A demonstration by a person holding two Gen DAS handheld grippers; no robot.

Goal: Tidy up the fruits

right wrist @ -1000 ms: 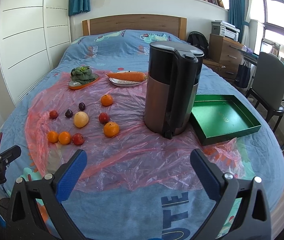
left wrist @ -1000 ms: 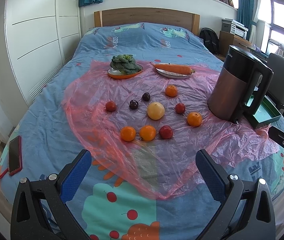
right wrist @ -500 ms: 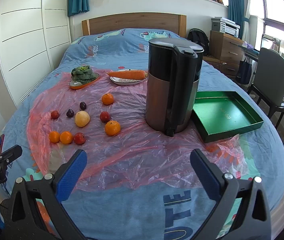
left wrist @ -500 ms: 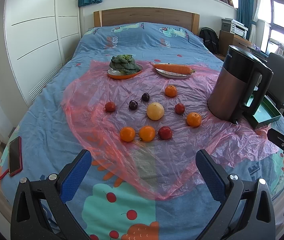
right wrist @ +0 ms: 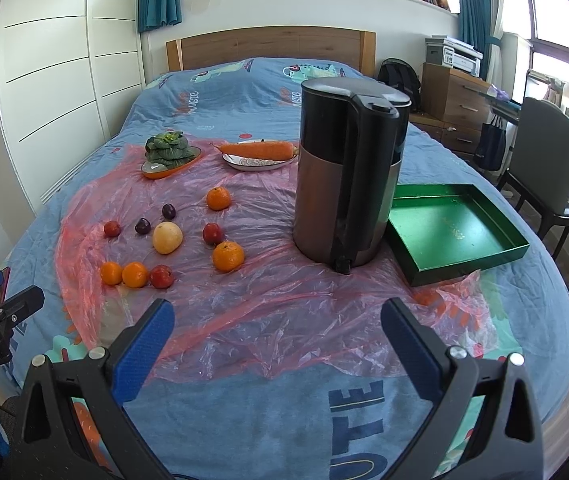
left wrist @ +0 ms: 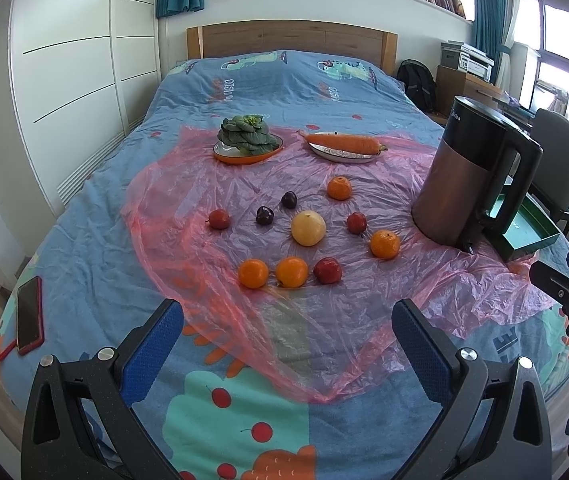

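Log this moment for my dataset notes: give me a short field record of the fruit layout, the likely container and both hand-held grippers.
surface: pink plastic sheet on a blue bed
oranges: four, one at
red fruits: three, one at
dark plums: two, one at
pale round fruit, mid-cluster
container: green tray, empty, beside the kettle
left hand-held gripper: open, holding nothing
right hand-held gripper: open, holding nothing
progress: no fruit in the tray yet
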